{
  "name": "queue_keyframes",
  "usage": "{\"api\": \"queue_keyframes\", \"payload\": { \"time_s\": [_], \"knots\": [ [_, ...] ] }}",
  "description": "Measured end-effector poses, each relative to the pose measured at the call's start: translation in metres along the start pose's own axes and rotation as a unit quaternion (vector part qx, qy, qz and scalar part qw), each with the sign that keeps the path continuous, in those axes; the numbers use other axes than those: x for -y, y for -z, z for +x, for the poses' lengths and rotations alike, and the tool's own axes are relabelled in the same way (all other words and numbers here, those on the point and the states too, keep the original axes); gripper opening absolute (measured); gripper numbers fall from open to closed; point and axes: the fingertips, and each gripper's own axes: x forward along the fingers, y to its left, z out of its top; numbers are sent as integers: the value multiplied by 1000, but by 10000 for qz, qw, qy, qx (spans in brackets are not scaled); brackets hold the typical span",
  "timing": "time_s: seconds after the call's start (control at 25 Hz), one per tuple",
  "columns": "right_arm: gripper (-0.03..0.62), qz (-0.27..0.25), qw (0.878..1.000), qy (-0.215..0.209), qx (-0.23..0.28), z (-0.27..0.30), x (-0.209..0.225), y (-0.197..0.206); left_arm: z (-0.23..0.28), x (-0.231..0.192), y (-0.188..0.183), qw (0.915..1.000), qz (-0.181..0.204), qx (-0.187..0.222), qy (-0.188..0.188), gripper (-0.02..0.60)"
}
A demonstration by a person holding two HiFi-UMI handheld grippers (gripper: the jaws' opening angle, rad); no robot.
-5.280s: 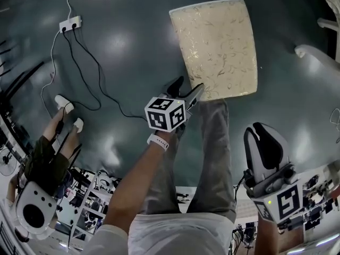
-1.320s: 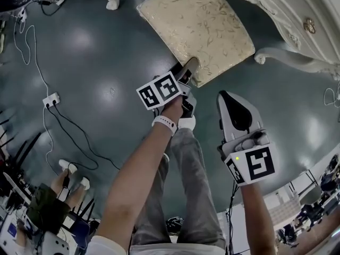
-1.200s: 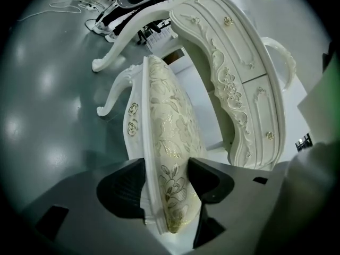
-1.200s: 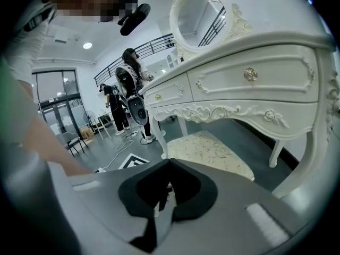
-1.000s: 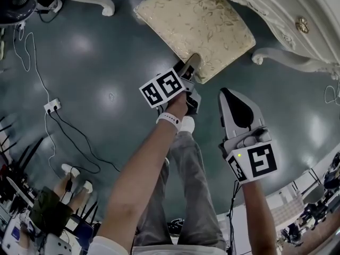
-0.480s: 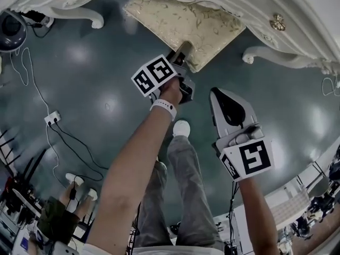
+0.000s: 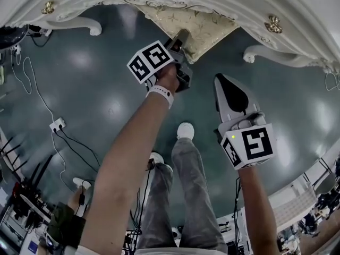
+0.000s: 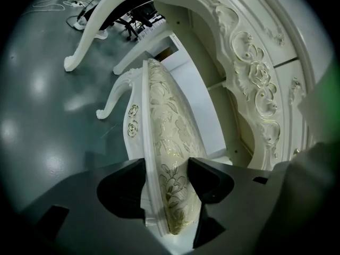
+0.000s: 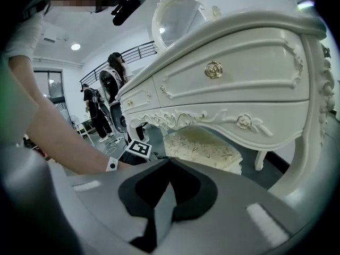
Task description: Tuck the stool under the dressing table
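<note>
From the head view, the left hand-held gripper (image 7: 179, 37) is clamped on the near corner of the stool (image 7: 199, 24); the seat runs straight ahead of those jaws, and its far part is already hidden beneath the front rail of the dressing table (image 7: 223, 1); only the near corner shows out in front. The right hand-held gripper (image 7: 223, 81) hangs beside and a little behind the left one, clear of the stool, over the bare floor (image 7: 79, 89); so we judge the left to be the working hand and the right the spare.

In the left gripper view, the jaws bite the seat from both sides, one pad on the white frame and one on the patterned cushion; the seat's long axis leads directly away from the jaws, into the knee opening; the table's carved apron (image 8: 255, 84) stands close on the right of the seat, and the stool's own curved leg (image 8: 111, 100) stands ahead on the left.

In the right gripper view, the jaws are pressed together with nothing between them; the stool lies ahead and slightly right, under the drawer front, well apart from the tips.

We judge that the coming move is a push along the left jaws' own line; the seat should stay parallel to the apron, or it may scrape it.
</note>
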Motion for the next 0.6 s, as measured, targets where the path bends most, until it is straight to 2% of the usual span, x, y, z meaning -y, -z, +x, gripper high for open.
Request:
{"api": "queue_keyframes", "payload": {
  "time_s": [0.32,0.6],
  "knots": [
    [12,167,9995,262,85,18,16,-3,18,3,-21,9999,78,-31,99,262],
    [12,247,9991,303,157,14,22,-8,64,32,-15,9996,-176,-188,115,262]
  ]
}}
